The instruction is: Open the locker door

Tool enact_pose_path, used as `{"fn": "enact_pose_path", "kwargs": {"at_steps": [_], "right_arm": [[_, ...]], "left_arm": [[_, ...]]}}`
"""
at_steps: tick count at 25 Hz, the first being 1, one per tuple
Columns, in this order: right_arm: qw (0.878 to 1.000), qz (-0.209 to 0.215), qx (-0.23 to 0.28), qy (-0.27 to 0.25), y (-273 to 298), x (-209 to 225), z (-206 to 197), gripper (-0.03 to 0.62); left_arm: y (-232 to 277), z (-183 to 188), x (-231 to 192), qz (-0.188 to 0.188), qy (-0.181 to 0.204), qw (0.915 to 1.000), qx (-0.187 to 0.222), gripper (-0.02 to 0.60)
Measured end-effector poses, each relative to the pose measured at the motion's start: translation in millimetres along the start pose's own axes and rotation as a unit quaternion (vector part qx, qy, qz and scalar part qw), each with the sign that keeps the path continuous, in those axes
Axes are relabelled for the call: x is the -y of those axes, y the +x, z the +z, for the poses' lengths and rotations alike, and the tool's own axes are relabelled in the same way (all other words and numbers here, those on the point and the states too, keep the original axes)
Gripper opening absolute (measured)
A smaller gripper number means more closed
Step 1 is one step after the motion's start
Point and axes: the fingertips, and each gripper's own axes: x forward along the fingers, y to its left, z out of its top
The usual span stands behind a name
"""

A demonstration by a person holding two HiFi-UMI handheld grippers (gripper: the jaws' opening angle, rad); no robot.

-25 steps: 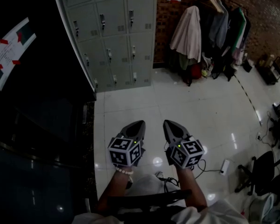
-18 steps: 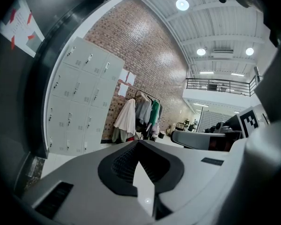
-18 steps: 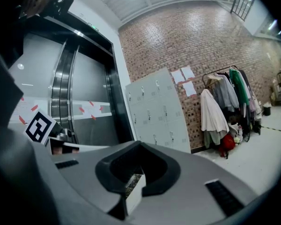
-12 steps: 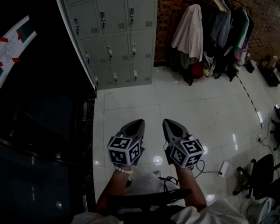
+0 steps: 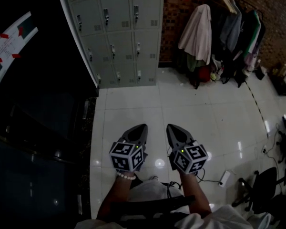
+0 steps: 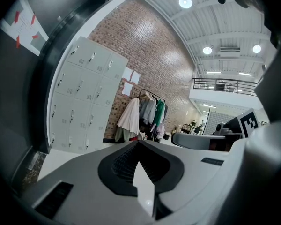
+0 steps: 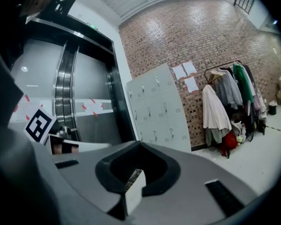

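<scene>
Lockers (image 5: 118, 30): grey bank vs brick wall (image 5: 170, 18), upper left of head view, every door seen is closed, well ahead of both grippers. Coat rack (image 5: 224, 37) w/ hung clothes just right of the bank. L gripper (image 5: 139, 129) & R gripper (image 5: 173, 129) side by side, not touching, over white tile floor (image 5: 205, 113), both pointing fwd. L jaws pressed together, nothing between. R jaws likewise together, nothing held. Dark panel (image 5: 33, 128) at left w/ red-marked sheet (image 5: 12, 46)
</scene>
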Motion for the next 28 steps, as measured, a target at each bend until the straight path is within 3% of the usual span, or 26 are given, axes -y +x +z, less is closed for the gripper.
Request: {"fn": "enact_pose_path", "kwargs": {"at_steps": [11, 28], "right_arm": [[1.000, 0.014, -0.012, 0.012, 54.3, 35.8, -1.4, 0.009], [1.000, 0.009, -0.014, 0.000, 271.1, 86.4, 51.5, 0.009]], "left_arm": [[55.0, 8.1, -33.5, 0.013, -0.004, 0.9998, -0.012, -0.006], [193.3, 103.8, -189.1, 0.001, -0.009, 0.9999, -0.009, -0.006]]}}
